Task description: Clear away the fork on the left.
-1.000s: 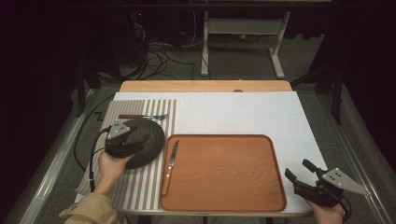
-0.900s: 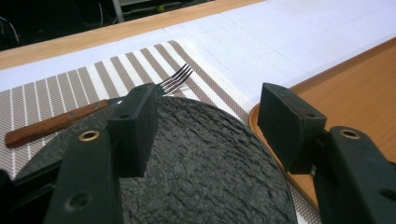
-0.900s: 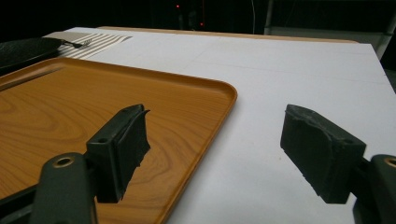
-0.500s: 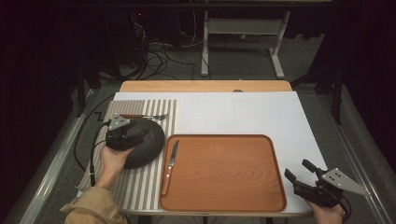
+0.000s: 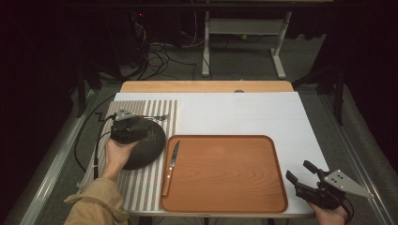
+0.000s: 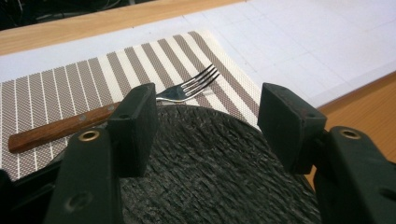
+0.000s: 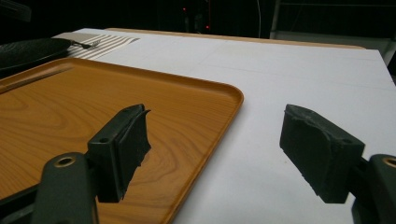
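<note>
Overhead, a left gripper (image 5: 123,123) hovers over a dark plate (image 5: 148,145), reaching toward a fork (image 6: 98,116).

Its jaws stand wide apart and hold nothing; the fork lies just past the plate's far rim on a striped mat (image 5: 145,185), at the table's far left, wooden handle to the left and tines to the right. To take it well, I judge the gripper should clear the rim, lower with one jaw on each side of the handle, then close squarely. The right gripper (image 5: 307,180) rests at the near right, jaws also wide and empty, beside a wooden tray (image 5: 225,168) with a knife (image 5: 172,164) along its left edge. A white sheet (image 5: 244,112) covers the table; the room beyond is dark, with cables and a desk frame on the floor.
</note>
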